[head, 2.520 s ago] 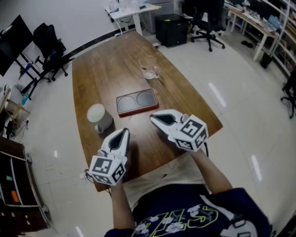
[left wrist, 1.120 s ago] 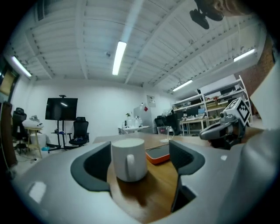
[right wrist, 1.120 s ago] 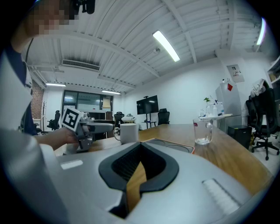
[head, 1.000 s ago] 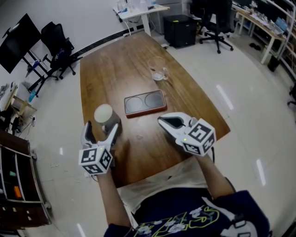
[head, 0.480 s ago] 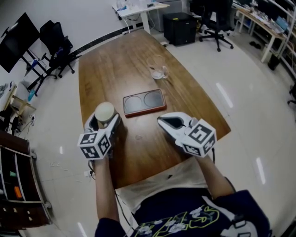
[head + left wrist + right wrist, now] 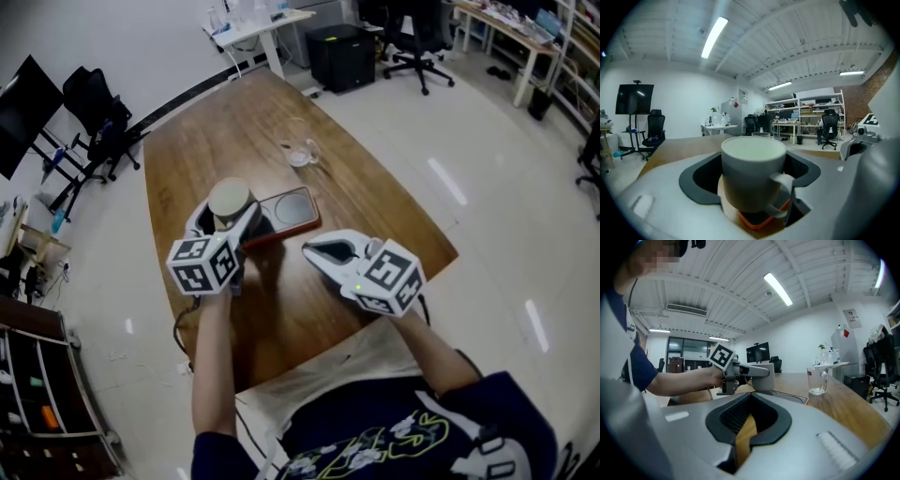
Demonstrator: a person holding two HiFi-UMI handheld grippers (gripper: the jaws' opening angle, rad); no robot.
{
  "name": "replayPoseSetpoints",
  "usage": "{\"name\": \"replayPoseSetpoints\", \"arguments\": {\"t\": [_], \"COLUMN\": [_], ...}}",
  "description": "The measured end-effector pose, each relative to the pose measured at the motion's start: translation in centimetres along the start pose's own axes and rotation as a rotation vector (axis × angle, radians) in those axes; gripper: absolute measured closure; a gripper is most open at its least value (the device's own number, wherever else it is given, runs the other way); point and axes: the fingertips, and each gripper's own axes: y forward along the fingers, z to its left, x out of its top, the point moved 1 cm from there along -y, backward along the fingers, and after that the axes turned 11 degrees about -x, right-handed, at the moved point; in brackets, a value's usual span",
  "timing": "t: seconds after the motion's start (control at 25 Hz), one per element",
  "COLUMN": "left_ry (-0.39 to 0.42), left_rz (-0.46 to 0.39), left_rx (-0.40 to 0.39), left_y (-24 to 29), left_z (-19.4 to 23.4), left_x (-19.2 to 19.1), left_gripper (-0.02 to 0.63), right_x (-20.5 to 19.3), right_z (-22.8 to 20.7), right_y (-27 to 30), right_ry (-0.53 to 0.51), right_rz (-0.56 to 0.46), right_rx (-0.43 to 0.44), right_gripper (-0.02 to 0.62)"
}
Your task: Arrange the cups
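A grey mug (image 6: 230,200) with a pale inside sits between the fingers of my left gripper (image 6: 230,216), which is shut on it, handle towards me (image 6: 780,194). The mug is at the left end of the orange-rimmed dark tray (image 6: 295,208), whose edge shows just under it (image 6: 759,219). Whether it rests on the tray I cannot tell. A clear glass cup (image 6: 300,153) stands farther back on the wooden table (image 6: 206,131). My right gripper (image 6: 314,248) hovers near the table's front, shut and empty (image 6: 743,437).
In the right gripper view, the left gripper (image 6: 750,373) shows with the mug, the glass cup (image 6: 817,380) to its right. Office chairs, desks and a black cabinet (image 6: 342,56) stand on the floor beyond the table.
My left gripper closed on the grey mug at the table's left and carried it right, up to the tray's left end. The right gripper has not moved.
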Motion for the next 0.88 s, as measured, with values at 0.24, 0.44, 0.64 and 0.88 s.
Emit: {"name": "replayPoseSetpoints", "arguments": {"t": [0.24,0.44,0.64,0.88], "left_ry": [0.004,0.129,-0.042,-0.105], "left_rz": [0.01,-0.157,-0.321,-0.244], "left_rx": [-0.015,0.008,-0.024,-0.105], "left_y": [0.9,-2.1,-9.6,-12.1], "left_z": [-0.5,-1.4,-5.3,-9.1], "left_x": [-1.7,1.6,3.3,-2.4], "left_gripper": [0.19,0.19,0.206,0.604], "right_x": [-0.1,0.5,0.4,0.4], "right_z": [0.4,0.2,0.6,0.1], "right_y": [-0.4,-0.2,-0.6,-0.6], "right_ry": [-0.003,0.005,0.001,-0.006], "right_rz": [0.003,-0.003,-0.006,-0.004], "right_rx": [-0.002,-0.019,0.0,-0.001], "right_gripper": [0.6,0.6,0.6,0.6]}}
